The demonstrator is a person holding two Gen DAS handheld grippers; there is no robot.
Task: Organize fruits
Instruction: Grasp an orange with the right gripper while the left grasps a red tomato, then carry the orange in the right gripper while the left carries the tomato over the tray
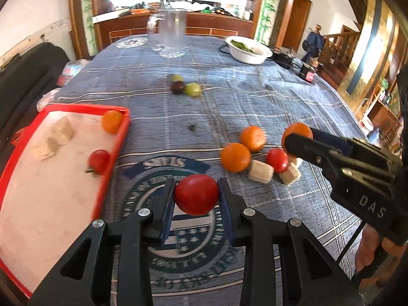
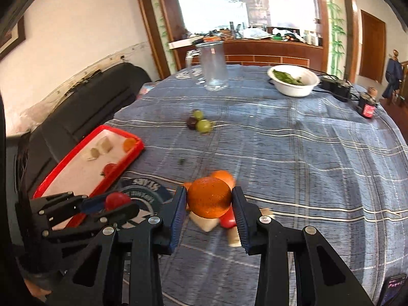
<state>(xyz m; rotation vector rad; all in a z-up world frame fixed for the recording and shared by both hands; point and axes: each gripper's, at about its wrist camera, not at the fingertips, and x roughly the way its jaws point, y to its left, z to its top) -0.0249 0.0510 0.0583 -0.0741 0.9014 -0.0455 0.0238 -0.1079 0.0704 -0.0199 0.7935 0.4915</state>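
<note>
My left gripper (image 1: 196,195) is shut on a red tomato (image 1: 196,194), held above the blue checked cloth just right of the red-rimmed tray (image 1: 122,142). My right gripper (image 2: 209,199) is shut on an orange (image 2: 209,196), lifted over a small heap of fruit. In the left wrist view that heap shows two oranges (image 1: 236,157), a red tomato (image 1: 277,160) and pale chunks (image 1: 261,171). On the tray lie an orange (image 1: 111,121), a tomato (image 1: 99,161) and pale chunks (image 1: 61,128). The right gripper (image 1: 297,141) with its orange (image 1: 297,131) appears at the right of the left wrist view.
Two green grapes and a dark one (image 1: 182,85) lie mid-table. A clear jug (image 1: 171,34) and a white bowl of greens (image 1: 248,49) stand at the far end, with a black device (image 2: 334,88) and a small dark jar (image 2: 367,105) at the right. A black sofa (image 2: 84,107) borders the left.
</note>
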